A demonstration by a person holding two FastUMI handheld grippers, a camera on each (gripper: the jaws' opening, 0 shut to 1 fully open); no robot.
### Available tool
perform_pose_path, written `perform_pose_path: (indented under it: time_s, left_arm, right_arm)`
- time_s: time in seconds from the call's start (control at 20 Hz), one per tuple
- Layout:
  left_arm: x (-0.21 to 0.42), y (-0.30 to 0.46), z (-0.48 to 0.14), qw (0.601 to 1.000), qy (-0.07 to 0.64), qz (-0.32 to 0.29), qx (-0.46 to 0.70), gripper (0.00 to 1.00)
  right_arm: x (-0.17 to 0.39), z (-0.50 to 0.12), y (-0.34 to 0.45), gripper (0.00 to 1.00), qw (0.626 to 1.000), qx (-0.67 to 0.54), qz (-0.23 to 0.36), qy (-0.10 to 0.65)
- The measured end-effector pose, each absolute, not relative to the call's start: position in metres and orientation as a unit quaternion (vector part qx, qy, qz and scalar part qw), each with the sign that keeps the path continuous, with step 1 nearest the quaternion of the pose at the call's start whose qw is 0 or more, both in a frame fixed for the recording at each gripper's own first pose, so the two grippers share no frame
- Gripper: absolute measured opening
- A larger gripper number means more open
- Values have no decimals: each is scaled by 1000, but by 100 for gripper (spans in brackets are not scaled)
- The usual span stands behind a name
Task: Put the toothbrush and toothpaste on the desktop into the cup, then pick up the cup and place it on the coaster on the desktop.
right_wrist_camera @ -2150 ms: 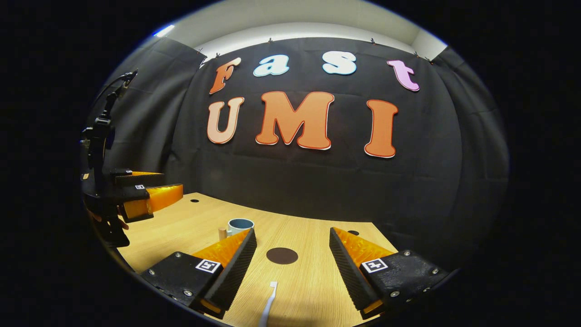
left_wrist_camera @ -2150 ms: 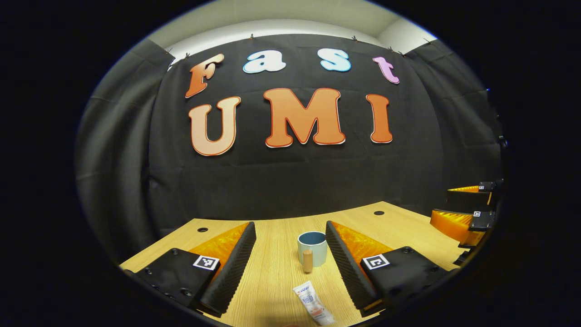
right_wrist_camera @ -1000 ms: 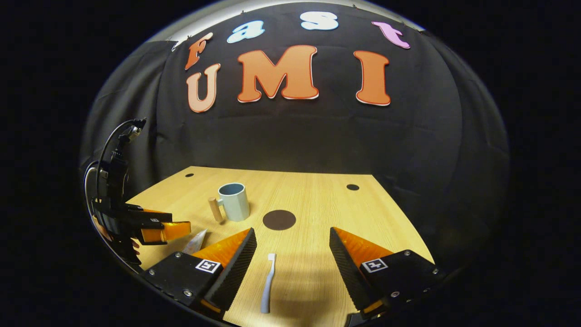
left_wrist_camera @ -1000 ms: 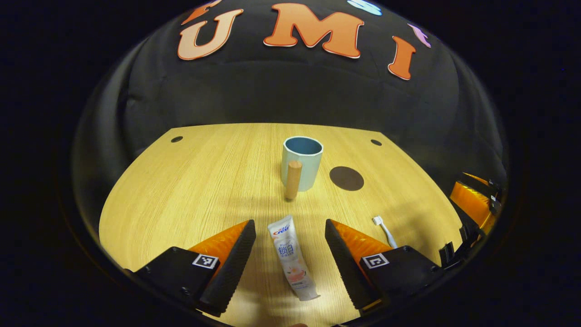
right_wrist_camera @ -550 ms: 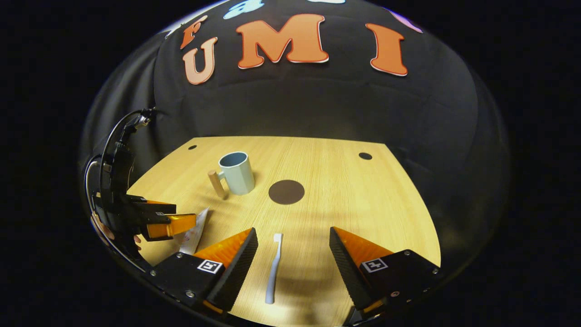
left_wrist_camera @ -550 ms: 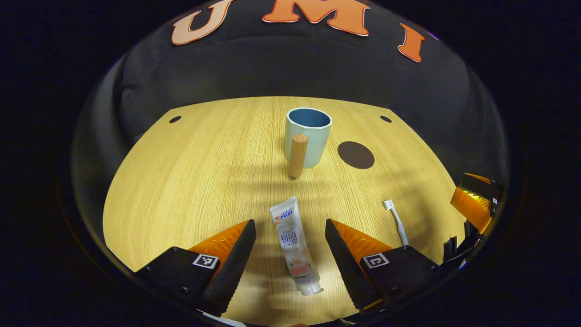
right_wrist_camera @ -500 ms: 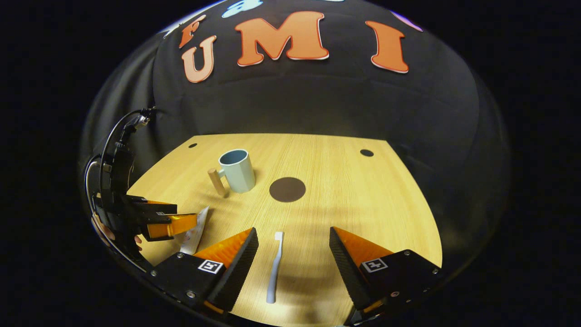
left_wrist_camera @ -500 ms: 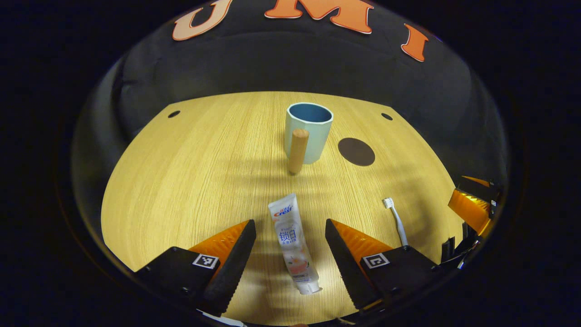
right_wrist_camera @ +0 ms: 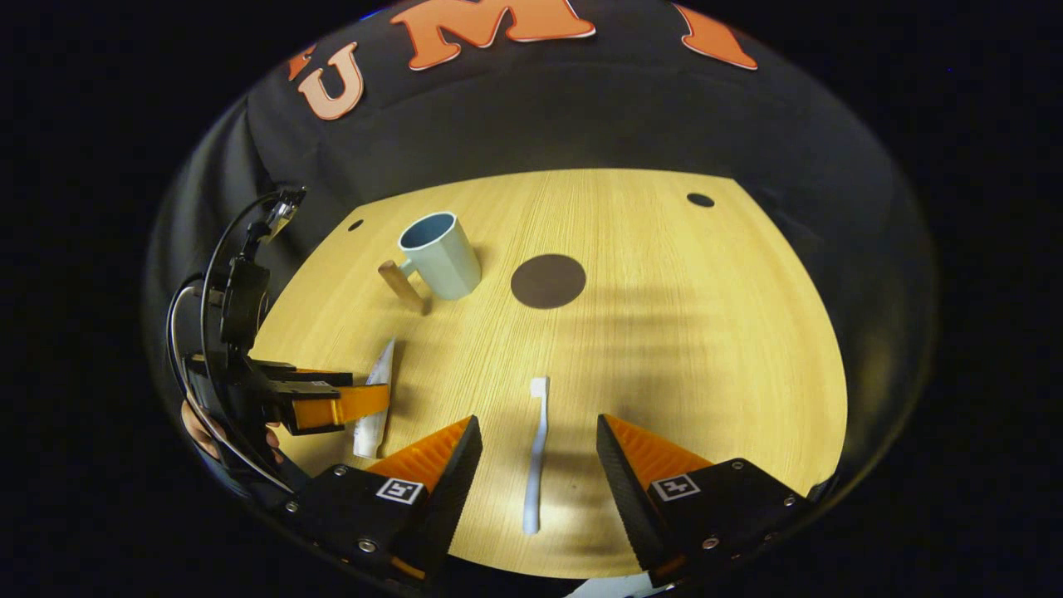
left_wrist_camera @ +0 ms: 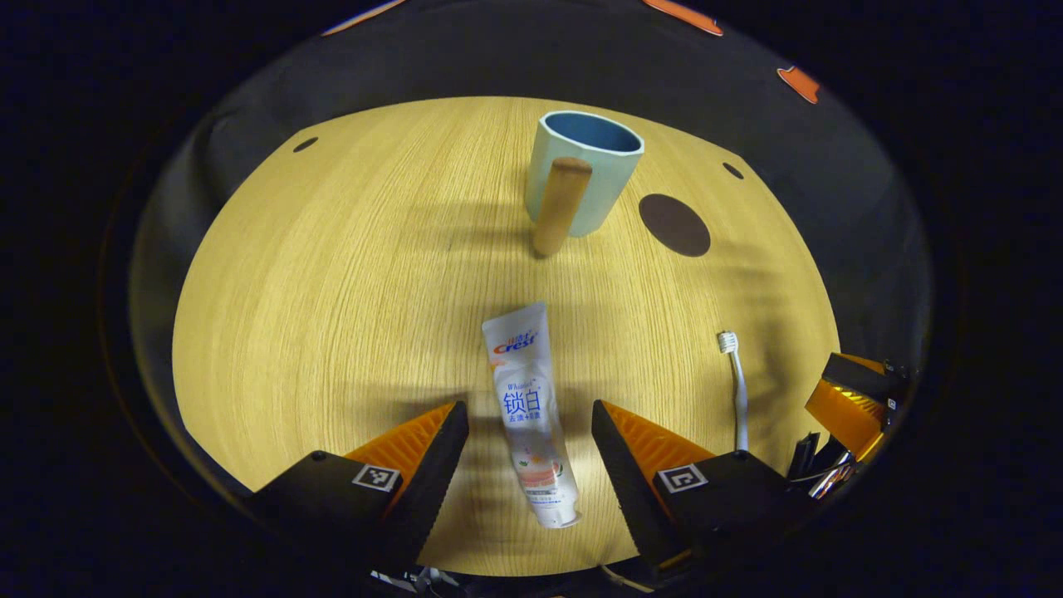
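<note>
A white toothpaste tube (left_wrist_camera: 528, 411) lies flat on the wooden desk between the open fingers of my left gripper (left_wrist_camera: 530, 423), untouched. Farther off stands the pale blue cup (left_wrist_camera: 581, 178) with a wooden handle (left_wrist_camera: 560, 205) facing me. A dark round coaster (left_wrist_camera: 673, 224) lies right of the cup. The white toothbrush (right_wrist_camera: 536, 453) lies lengthwise between the open fingers of my right gripper (right_wrist_camera: 538, 440), bristle end away from me. In the right gripper view the cup (right_wrist_camera: 440, 253), coaster (right_wrist_camera: 548, 281) and the left gripper (right_wrist_camera: 332, 399) over the toothpaste (right_wrist_camera: 374, 403) sit to the left.
The desk (left_wrist_camera: 332, 274) has small cable holes (left_wrist_camera: 305, 144) near its far corners. Black cloth walls close behind the desk. A hand (right_wrist_camera: 199, 428) holds the left gripper at the left edge of the right gripper view. The right gripper (left_wrist_camera: 847, 399) shows at the right of the left gripper view.
Both grippers have tilted down and dropped toward the desk. The toothpaste now sits between the left fingers and the toothbrush between the right fingers. Nothing has been taken hold of.
</note>
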State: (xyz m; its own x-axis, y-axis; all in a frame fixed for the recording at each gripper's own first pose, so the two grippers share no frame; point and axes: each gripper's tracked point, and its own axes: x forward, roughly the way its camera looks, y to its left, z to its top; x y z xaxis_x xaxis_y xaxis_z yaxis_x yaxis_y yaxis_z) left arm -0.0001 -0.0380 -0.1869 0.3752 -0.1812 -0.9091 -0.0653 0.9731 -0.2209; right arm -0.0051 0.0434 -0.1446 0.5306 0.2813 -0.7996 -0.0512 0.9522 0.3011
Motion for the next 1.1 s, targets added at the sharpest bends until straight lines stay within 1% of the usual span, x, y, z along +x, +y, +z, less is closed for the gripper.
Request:
perform_pose_path:
  time_s: [0.05,0.1,0.15,0.2,0.25,0.3,0.35,0.4,0.45,0.5,0.55,0.6,0.65,0.7,0.8,0.85,0.9,0.95,1.0,1.05,1.1]
  left_arm:
    - [-5,-40,-197,814,568,-32,-115,99]
    - [-5,-39,-202,804,582,-25,-118,92]
    - [-4,-38,-203,797,592,-17,-120,87]
    - [3,-40,-204,799,589,-17,-121,77]
    - [-1,-40,-202,797,592,-13,-122,75]
    - [2,-43,-202,793,596,-13,-127,70]
    - [3,-45,-208,787,602,-7,-136,67]
    - [3,-50,-212,783,607,-3,-137,52]
    - [-2,-54,-211,782,607,-1,-143,52]
    - [-1,-54,-209,779,610,2,-149,51]
    - [-3,-51,-207,779,609,-1,-152,44]
    - [-1,-47,-205,780,606,0,-154,44]
    - [0,-44,-204,783,603,3,-155,44]
    - [1,-40,-200,788,598,2,-147,35]
    - [4,-42,-194,798,586,-3,-140,34]
    - [4,-42,-190,803,579,-5,-139,34]
    - [5,-42,-187,806,575,-10,-137,34]
    - [5,-41,-185,808,573,-14,-138,34]
    - [4,-41,-184,808,572,-18,-139,34]
    - [5,-41,-183,808,571,-19,-141,34]
    - [6,-40,-183,809,570,-20,-142,34]
  right_arm:
    - [-4,-148,43,83,863,116,95,482]
    - [-4,-151,44,82,860,111,95,488]
    - [-5,-154,45,82,858,107,96,494]
    - [-5,-158,48,82,855,105,98,498]
    - [-4,-160,50,82,853,105,101,502]
    - [-4,-161,53,81,850,104,103,506]
    - [-5,-163,54,82,847,103,103,512]
    - [-7,-167,55,81,843,100,104,519]
    - [-8,-170,56,82,840,97,105,524]
    - [-9,-173,58,81,837,91,103,529]
    - [-10,-176,59,78,835,88,103,533]
    - [-12,-178,60,76,833,85,105,537]
    - [-13,-179,62,68,830,84,107,541]
    - [-15,-180,65,71,827,83,110,545]
    - [-17,-186,65,66,823,70,108,554]
    - [-19,-189,66,60,820,61,108,559]
    - [-21,-192,66,57,816,55,106,565]
    - [-21,-196,67,52,813,49,103,571]
    - [-23,-200,68,50,810,45,100,576]
    - [-23,-203,68,43,808,43,97,580]
    - [-24,-206,70,45,803,43,97,586]
